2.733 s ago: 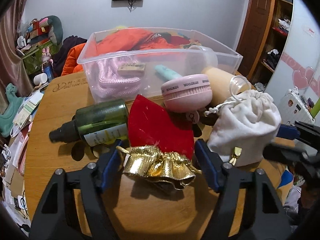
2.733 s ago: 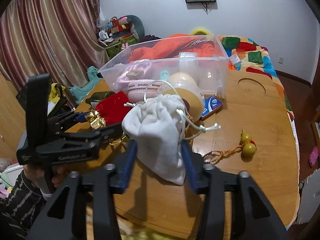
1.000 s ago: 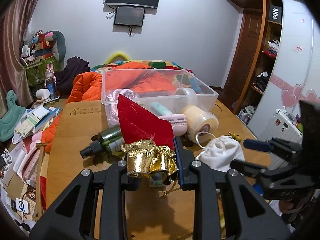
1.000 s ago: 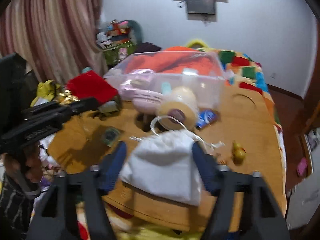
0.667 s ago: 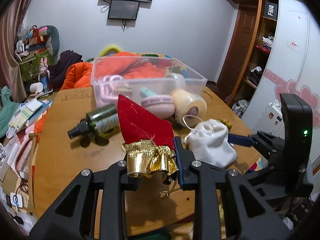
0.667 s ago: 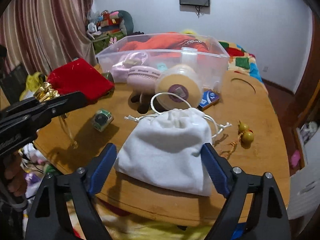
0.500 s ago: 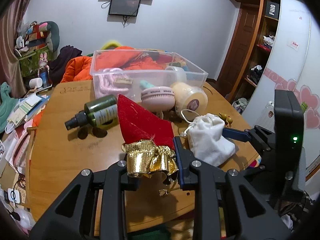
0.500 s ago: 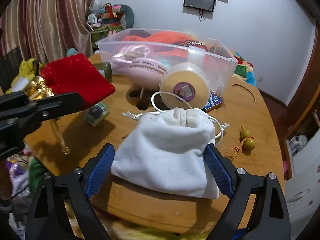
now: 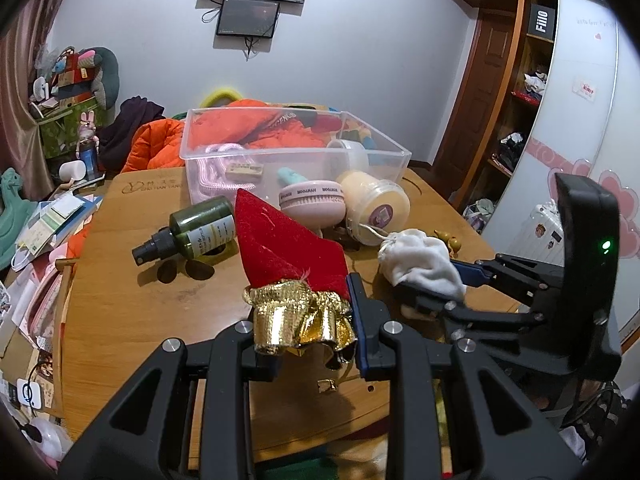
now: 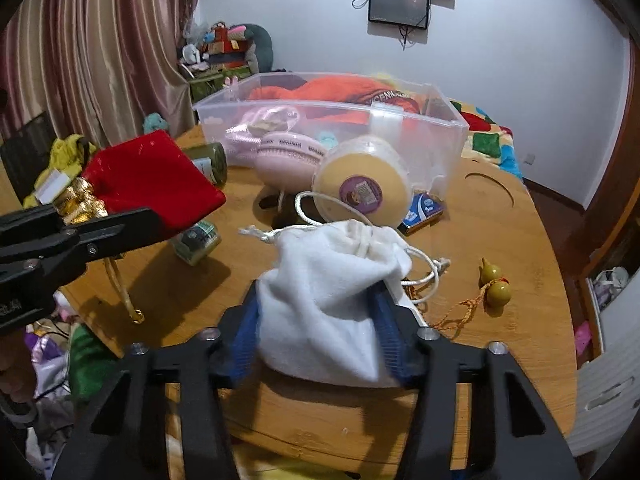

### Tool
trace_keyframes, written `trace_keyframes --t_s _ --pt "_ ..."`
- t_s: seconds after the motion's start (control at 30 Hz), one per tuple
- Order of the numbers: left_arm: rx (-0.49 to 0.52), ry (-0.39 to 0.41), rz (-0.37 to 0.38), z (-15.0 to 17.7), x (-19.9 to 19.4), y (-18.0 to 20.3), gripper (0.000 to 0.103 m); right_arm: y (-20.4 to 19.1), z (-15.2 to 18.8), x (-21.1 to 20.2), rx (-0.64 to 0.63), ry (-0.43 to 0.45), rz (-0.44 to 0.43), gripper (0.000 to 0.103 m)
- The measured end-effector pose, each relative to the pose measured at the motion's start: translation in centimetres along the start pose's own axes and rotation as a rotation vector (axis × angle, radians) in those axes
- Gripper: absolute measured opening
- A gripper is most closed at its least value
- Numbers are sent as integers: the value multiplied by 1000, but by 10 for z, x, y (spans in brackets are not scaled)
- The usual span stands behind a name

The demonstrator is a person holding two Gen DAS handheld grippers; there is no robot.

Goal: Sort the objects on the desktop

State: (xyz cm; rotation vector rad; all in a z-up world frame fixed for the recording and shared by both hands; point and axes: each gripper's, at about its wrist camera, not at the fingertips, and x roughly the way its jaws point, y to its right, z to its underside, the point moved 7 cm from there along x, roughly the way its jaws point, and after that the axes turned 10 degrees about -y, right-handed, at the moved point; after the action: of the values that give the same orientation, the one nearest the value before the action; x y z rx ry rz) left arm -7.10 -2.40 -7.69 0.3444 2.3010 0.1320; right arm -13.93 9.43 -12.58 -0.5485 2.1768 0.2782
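Observation:
My left gripper (image 9: 310,320) is shut on the gold-trimmed neck of a red velvet pouch (image 9: 288,248) and holds it above the round wooden table (image 9: 120,288); the pouch also shows in the right wrist view (image 10: 152,178). My right gripper (image 10: 318,328) is shut on a white drawstring pouch (image 10: 332,300), squeezing its lower half just above the table near the front edge. The white pouch also shows in the left wrist view (image 9: 420,260). A clear plastic bin (image 10: 332,120) with a pink cord and other items stands at the back of the table.
On the table lie a green spray bottle (image 9: 192,232), a pink round brush (image 10: 288,156), a yellow-lidded jar (image 10: 364,184), a small green jar (image 10: 196,242), a blue packet (image 10: 424,208) and two small yellow gourds on a cord (image 10: 494,284). Clutter lies left of the table.
My right gripper has closed from wide open onto the white pouch, bunching it and lifting it slightly. My left gripper keeps holding the red pouch up, shifted a little.

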Motion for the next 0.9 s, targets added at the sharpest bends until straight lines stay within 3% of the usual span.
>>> trace_keyframes --t_s 0.07,0.3,0.9 --pt "-3 8 1 -3 -3 0 27 1 -3 -5 10 10 -15 34" --pt "4 41 4 -12 -14 3 27 5 -8 -22 62 30 -118 31" --pt "0 128 1 -59 -26 -7 27 13 -70 -78 45 197 -165 31"
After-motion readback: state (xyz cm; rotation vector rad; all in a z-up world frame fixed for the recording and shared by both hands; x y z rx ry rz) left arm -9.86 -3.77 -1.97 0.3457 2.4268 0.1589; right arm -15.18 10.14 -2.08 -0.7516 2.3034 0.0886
